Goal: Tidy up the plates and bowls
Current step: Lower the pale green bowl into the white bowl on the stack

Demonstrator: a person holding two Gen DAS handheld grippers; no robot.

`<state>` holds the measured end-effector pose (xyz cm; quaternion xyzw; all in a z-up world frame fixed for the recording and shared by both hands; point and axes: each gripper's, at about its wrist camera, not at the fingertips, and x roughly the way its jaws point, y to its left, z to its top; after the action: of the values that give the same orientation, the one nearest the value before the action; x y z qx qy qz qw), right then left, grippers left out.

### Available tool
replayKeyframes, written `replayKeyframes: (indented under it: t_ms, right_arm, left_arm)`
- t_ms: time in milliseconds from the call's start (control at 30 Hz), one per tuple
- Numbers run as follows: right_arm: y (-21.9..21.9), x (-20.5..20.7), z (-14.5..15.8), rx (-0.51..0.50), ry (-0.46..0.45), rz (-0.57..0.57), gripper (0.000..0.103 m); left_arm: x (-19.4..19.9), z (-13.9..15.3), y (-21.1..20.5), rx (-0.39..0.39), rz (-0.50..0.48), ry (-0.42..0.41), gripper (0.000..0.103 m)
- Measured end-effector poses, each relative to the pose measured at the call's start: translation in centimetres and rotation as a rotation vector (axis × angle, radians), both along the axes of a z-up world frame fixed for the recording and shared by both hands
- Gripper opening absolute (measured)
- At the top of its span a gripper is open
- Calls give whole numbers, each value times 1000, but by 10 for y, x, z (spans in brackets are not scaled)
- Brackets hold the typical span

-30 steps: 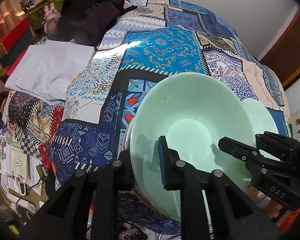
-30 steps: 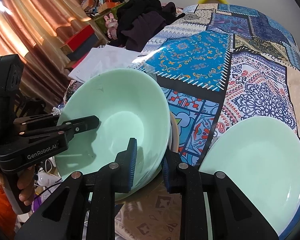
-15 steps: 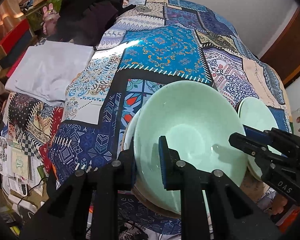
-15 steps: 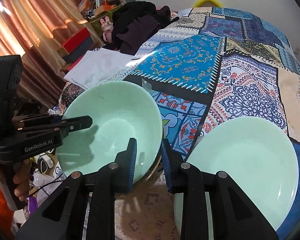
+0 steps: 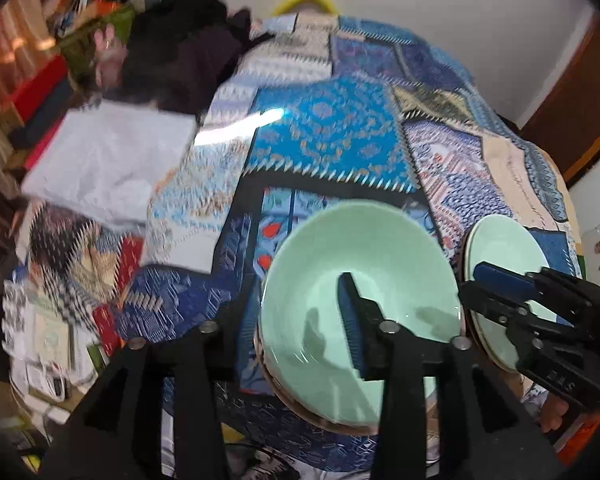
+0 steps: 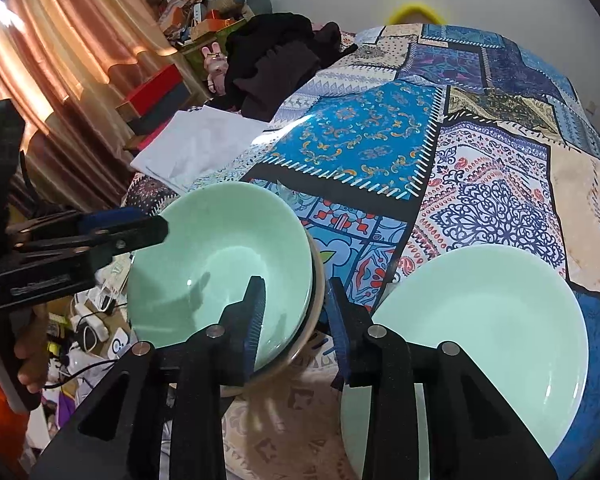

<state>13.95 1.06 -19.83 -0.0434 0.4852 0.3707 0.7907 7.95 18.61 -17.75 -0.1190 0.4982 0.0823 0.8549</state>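
The mint green bowl (image 6: 220, 248) sits nested inside a beige bowl (image 6: 319, 292), whose rim shows only as a thin band at 3 to 5 o'clock. The pair stands on the near edge of the bed's patchwork quilt (image 6: 360, 140), at about 7 o'clock in the right wrist view. The mint green plate (image 6: 480, 320) lies flat on the quilt just beside them, at 4 o'clock, a narrow strip of cloth between it and the bowls.

The right gripper (image 6: 296, 284) has its 2 fingers (image 6: 256, 312) parted, and the right-hand rim of both bowls stands in the gap. 1 pad hangs over the inside of the green bowl, and the other is outside, with quilt showing between it and the beige rim, so nothing is clamped.

The left gripper (image 5: 296, 296) comes at the bowl from the opposite side, at 9 o'clock in the right wrist view. Its own view is blurred, yet its fingers (image 5: 352, 320) are clearly apart: 1 blue pad over the bowl's hollow, the other outside the left rim. It holds nothing. Whether either pad brushes the glaze I cannot tell.

Farther up the bed, toward 11 o'clock, lie a folded white cloth (image 6: 196, 148) and a heap of black clothes (image 6: 272, 64). An orange curtain (image 6: 60, 40) hangs along the left.
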Motion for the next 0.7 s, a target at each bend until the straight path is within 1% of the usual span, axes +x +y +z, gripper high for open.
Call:
replayKeyframes:
  t_ms: [67,133,200,367,700]
  right_arm:
    - [0,1,-2,-3,5,1,30]
    - [0,1,-4,-4,12,1,33]
    - [0,1,-5,-5,14,0,38]
    - [1,3,-10,-6,27,1,43]
    - [15,5,-29,-22,82,29,43]
  left_arm:
    - [-4,5,1,2,-1,-19,54]
    - [-5,4,3,25,9,-15,54]
    - [-8,-1,5,35,17,-5,54]
    - [-15,-18,12,2,25,26,54]
    - [-25,-53,17,-95,26,82,55]
